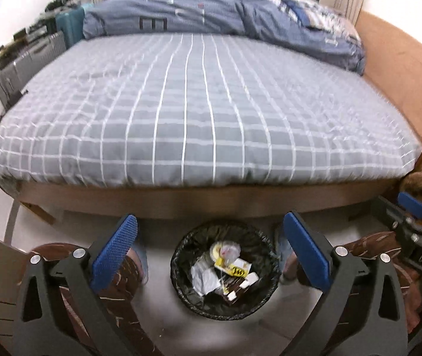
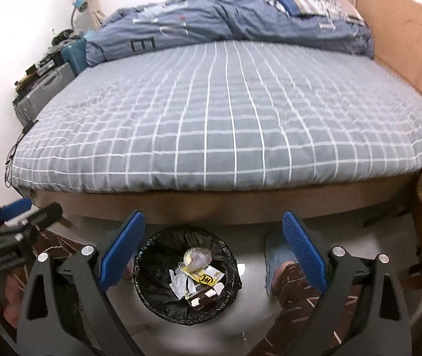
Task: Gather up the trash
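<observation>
Left claw (image 1: 209, 247) spread apart, holding nothing, above the trash bin (image 1: 178, 270) on the floor at the bed (image 1: 199, 103) foot. Wrappers (image 1: 224, 270) lie inside the bin. Right claw (image 2: 214, 247) likewise apart, holding nothing.

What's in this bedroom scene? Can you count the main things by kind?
Grippers: 2, left gripper and right gripper, both open
Trash bin: 1, holding wrappers
Bed: 1
Blue duvet: 1
Suitcases: 2
Total: 7
</observation>
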Tool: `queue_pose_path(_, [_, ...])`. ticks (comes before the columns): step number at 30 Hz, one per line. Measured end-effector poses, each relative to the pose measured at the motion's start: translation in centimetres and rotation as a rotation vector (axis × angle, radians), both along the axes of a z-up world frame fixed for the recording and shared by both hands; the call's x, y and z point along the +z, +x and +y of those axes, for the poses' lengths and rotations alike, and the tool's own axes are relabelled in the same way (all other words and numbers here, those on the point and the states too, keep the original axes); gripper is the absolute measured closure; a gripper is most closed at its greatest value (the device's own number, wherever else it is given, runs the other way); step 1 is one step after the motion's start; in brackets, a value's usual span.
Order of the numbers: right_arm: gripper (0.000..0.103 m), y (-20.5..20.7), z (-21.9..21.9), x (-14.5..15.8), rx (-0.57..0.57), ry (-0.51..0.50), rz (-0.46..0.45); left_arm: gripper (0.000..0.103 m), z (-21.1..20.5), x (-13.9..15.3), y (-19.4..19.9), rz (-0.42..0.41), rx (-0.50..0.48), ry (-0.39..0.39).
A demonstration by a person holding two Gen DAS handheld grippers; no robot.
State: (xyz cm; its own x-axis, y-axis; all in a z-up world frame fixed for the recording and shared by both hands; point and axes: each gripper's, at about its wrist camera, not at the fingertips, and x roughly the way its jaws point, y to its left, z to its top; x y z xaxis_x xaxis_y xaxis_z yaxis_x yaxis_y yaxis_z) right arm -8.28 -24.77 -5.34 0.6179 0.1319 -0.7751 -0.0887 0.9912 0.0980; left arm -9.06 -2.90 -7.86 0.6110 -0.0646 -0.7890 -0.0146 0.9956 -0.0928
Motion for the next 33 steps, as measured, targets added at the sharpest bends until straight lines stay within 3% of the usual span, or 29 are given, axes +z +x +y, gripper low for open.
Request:
queue_pose_path(5, [0.007, -2.8, 0.0, 3.3, -0.022, -0.025, -0.069, 0.006, 0.1, 3.5, -2.4, -0.063, 0.001, 0.010])
queue_pose_path(9, [0.007, -4.1, 0.1, 4.6, -0.028, -0.047, -0.094, 0.006, -0.1, 4.7, -4.0, -0.079, -0.017, 0.035])
queue_pose_path(33, [0.007, -4.7, 0.9, 4.1, -0.019, -0.071, -0.091, 0.006, -0.1, 3.7, -4.8, -0.069, -0.016, 0.040])
